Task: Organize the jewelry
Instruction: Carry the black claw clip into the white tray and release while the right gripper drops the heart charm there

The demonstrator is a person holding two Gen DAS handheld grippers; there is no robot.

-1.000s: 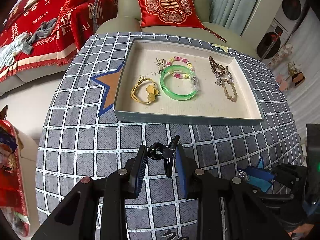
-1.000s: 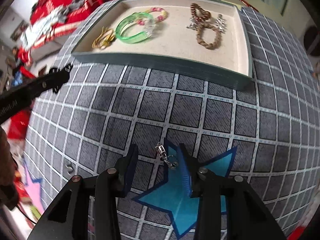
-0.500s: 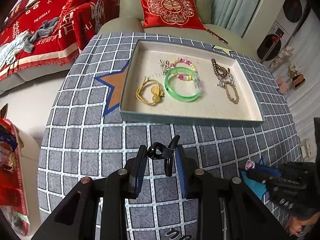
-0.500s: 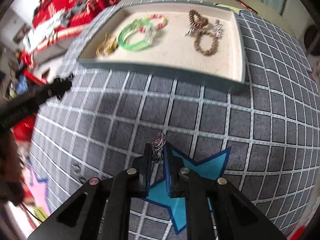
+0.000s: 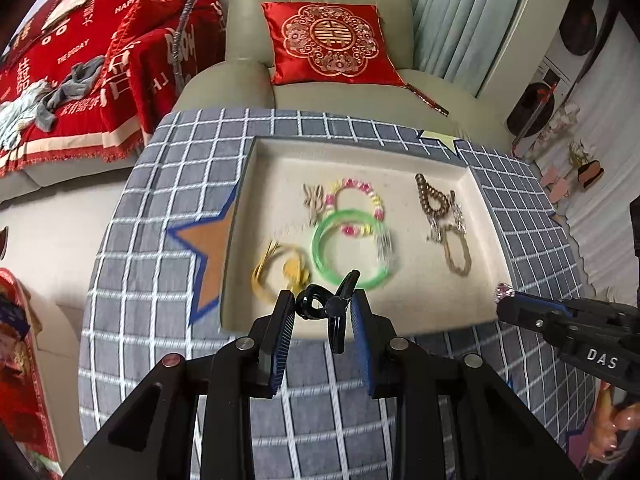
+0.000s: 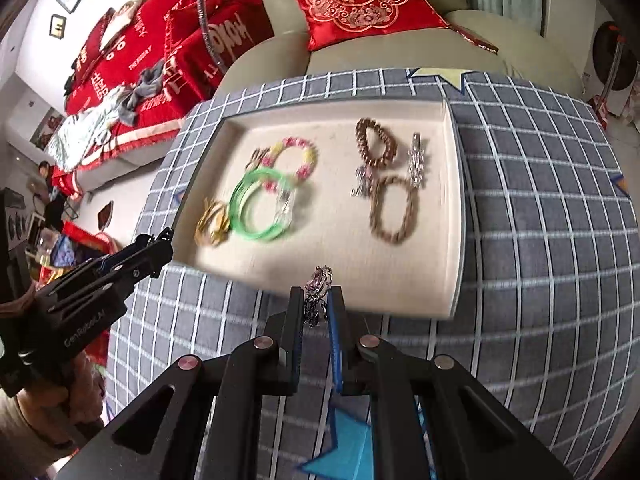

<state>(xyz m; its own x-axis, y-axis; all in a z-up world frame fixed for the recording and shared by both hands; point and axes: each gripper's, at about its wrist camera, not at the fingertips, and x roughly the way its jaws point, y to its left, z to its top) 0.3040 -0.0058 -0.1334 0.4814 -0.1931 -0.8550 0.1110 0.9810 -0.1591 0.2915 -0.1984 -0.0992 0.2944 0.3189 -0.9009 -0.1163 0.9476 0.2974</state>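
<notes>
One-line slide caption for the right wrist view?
Right gripper carries a rhinestone hair clip toward the beige jewelry tray.

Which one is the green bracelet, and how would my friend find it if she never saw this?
Look at the grey checked cloth and the shallow cream tray lying on it. In the tray's left half lies the green bracelet, between a yellow hair tie and a pink-and-yellow bead bracelet. It is the only smooth, see-through green ring; the others are beads or cord.
</notes>
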